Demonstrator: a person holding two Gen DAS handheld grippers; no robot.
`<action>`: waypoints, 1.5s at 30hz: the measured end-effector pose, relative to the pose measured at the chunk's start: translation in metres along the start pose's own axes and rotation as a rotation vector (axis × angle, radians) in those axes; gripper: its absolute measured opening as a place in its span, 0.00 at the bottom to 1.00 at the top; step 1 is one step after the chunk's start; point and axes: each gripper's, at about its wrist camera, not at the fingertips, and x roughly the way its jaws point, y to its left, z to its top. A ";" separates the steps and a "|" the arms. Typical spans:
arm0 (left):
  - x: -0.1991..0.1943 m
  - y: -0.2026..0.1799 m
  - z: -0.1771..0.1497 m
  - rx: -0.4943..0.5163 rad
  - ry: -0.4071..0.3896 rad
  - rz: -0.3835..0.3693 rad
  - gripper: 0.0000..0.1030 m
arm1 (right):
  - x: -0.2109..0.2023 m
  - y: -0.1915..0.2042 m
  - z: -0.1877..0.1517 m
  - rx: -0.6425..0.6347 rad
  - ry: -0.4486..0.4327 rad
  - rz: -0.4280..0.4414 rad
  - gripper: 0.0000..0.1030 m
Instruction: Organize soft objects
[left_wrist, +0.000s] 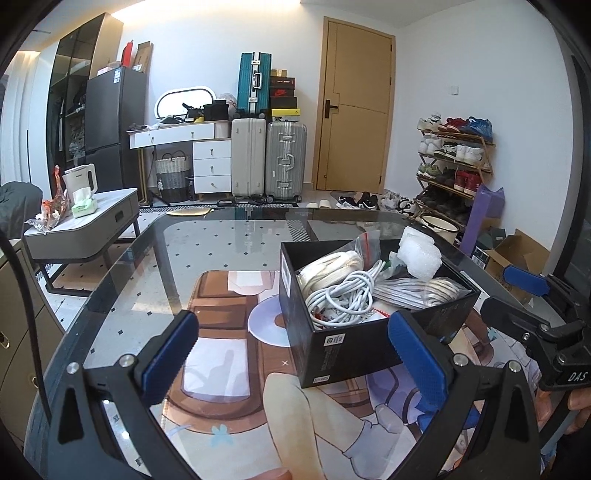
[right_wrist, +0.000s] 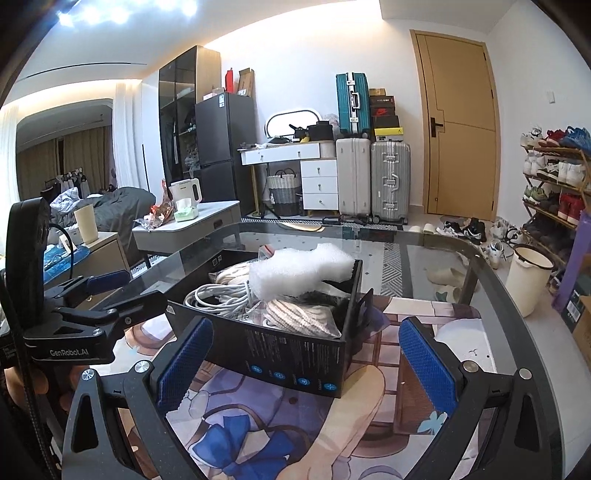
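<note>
- Ahead of the left gripper (left_wrist: 291, 349), just beyond its right finger, stands a black cardboard box (left_wrist: 343, 350) on the glass counter (left_wrist: 207, 240), open at the top.
- Packed inside are a tangled white cable (left_wrist: 343, 291), bagged cream-coloured rope coils (left_wrist: 325, 267), a striped fabric bundle (left_wrist: 417, 290) and a lump of white foam wrap (left_wrist: 421, 256), which sticks up above the rim.
- Left fingers (left_wrist: 170, 354) are spread wide with nothing between them; blue ribbed pads face inward.
- Right gripper (right_wrist: 306, 363) is likewise wide open and empty, with the box's near corner between and beyond its fingers (right_wrist: 183, 362).
- Under the glass lies a glossy cartoon-print mat (right_wrist: 258, 424).
- Well beyond the fingers are hard-shell suitcases (left_wrist: 266, 162), a tan door (left_wrist: 354, 107) and a shoe rack (left_wrist: 454, 166).
</note>
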 end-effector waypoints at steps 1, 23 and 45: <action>-0.001 0.000 0.000 0.000 -0.002 0.000 1.00 | -0.001 0.000 0.000 0.000 -0.003 -0.005 0.99; -0.005 -0.009 0.002 0.033 -0.018 -0.012 1.00 | -0.006 0.003 -0.002 -0.011 -0.027 -0.029 0.99; -0.009 -0.008 0.003 0.026 -0.037 -0.020 1.00 | -0.008 0.004 -0.001 -0.015 -0.037 -0.027 0.99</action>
